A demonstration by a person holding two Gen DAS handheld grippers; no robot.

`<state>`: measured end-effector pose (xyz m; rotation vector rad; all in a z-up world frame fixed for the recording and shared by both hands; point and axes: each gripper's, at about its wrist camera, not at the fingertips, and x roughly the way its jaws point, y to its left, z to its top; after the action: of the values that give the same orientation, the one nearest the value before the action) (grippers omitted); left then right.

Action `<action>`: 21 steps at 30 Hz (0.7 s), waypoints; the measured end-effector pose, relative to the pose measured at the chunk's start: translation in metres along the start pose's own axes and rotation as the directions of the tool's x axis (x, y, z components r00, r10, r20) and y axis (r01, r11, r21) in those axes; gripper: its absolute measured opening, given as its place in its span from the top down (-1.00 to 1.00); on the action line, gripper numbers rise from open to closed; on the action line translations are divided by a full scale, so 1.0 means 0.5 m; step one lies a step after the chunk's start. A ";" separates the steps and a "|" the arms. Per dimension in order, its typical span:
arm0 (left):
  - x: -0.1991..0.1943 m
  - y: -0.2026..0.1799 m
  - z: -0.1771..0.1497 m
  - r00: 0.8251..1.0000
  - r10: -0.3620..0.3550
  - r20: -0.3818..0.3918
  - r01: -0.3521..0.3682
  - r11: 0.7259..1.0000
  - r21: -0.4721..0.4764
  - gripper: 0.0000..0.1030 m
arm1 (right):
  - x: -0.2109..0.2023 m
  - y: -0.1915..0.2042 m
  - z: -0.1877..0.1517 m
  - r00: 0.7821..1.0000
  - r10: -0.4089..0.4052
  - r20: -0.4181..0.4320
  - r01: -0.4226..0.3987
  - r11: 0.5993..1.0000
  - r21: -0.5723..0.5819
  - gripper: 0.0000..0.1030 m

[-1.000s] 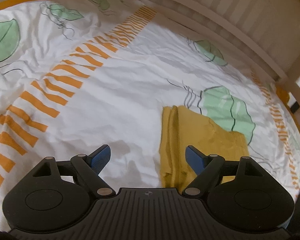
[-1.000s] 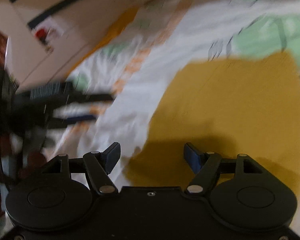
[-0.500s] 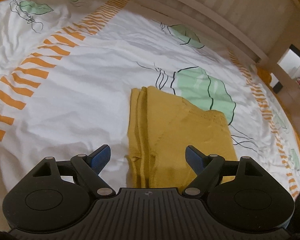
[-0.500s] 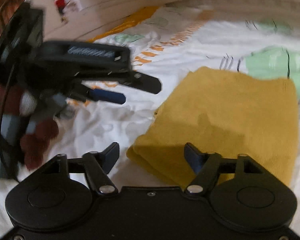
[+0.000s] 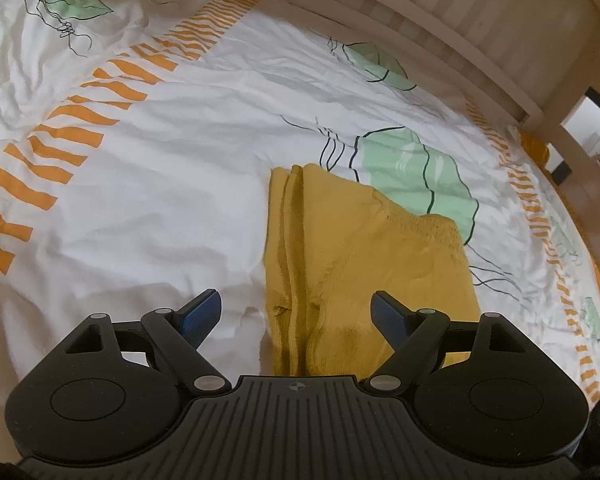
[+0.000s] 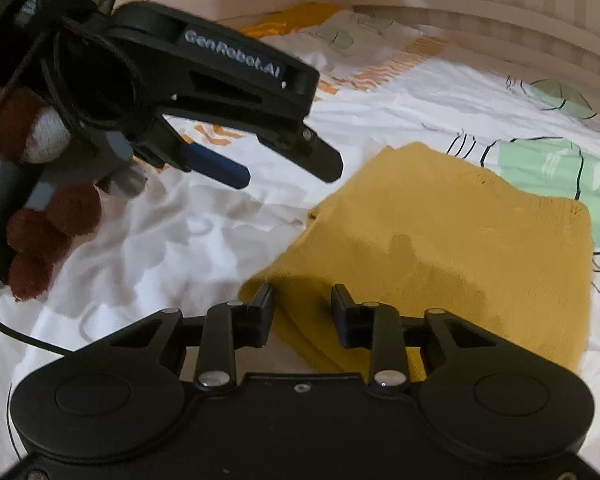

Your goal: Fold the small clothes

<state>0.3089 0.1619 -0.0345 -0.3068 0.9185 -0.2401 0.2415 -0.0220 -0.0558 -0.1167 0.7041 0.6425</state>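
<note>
Only the right wrist view shows the left tongs (image 6: 288,168), marked "GenRobot.AI", spread wide and empty. The right tongs (image 6: 303,300) hang part-open over the folded yellow garment (image 5: 364,264) near the bed's (image 5: 160,184) railed edge.

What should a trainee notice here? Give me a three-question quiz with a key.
1. True or false: the cloth lies folded on the sheet.
2. Which gripper's jaws stand wider apart? A: left gripper. B: right gripper.
3. Fill in: the green print at the cloth's far edge is a ____.

Key: 1 true; 2 A; 3 leaf.
</note>
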 end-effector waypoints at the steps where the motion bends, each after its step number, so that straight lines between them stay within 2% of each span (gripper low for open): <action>1: 0.001 0.001 0.000 1.000 0.000 -0.001 0.000 1.000 0.000 -0.58 | 0.002 0.002 -0.001 1.000 -0.003 -0.001 0.003 1.000 -0.010 0.19; 2: 0.001 0.002 -0.001 1.000 0.001 -0.002 -0.001 1.000 0.000 -0.58 | 0.002 0.004 -0.002 1.000 -0.007 0.000 0.007 1.000 -0.022 0.35; 3: 0.002 0.002 -0.001 1.000 0.003 -0.004 -0.003 1.000 -0.001 -0.58 | 0.001 0.005 -0.004 1.000 -0.007 0.004 0.007 1.000 -0.028 0.81; 6: 0.003 0.005 -0.001 1.000 0.003 -0.008 -0.003 1.000 -0.002 -0.58 | -0.006 -0.009 -0.002 1.000 0.009 0.030 -0.010 1.000 0.030 0.80; 9: 0.002 0.005 0.000 1.000 0.003 -0.006 -0.003 1.000 -0.001 -0.58 | -0.035 -0.023 0.005 0.993 0.074 0.097 -0.086 0.988 0.126 0.80; 11: 0.002 0.003 -0.001 1.000 0.005 -0.003 -0.005 1.000 0.001 -0.58 | -0.033 -0.011 0.007 0.993 0.083 0.084 -0.092 0.990 0.107 0.79; 15: 0.013 -0.002 -0.008 1.000 0.010 -0.020 -0.010 1.000 0.015 -0.58 | 0.010 -0.008 -0.013 0.996 0.084 -0.004 -0.083 0.991 0.101 0.76; 16: 0.017 -0.005 -0.011 1.000 0.014 -0.026 -0.013 1.000 0.024 -0.58 | 0.013 -0.014 -0.017 0.996 0.084 -0.005 -0.083 0.990 0.116 0.75; 18: 0.028 -0.010 -0.017 0.999 0.024 -0.039 -0.022 0.999 0.047 -0.58 | 0.007 -0.018 -0.021 0.995 0.098 0.005 -0.098 0.986 0.133 0.60; 21: 0.056 -0.013 -0.027 0.996 0.051 -0.072 -0.046 0.996 0.076 -0.58 | -0.004 -0.018 -0.025 0.994 0.111 0.012 -0.111 0.987 0.115 0.58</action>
<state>0.3139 0.1445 -0.0607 -0.2080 0.9870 -0.2412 0.2387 -0.0342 -0.0649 0.0315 0.7448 0.7066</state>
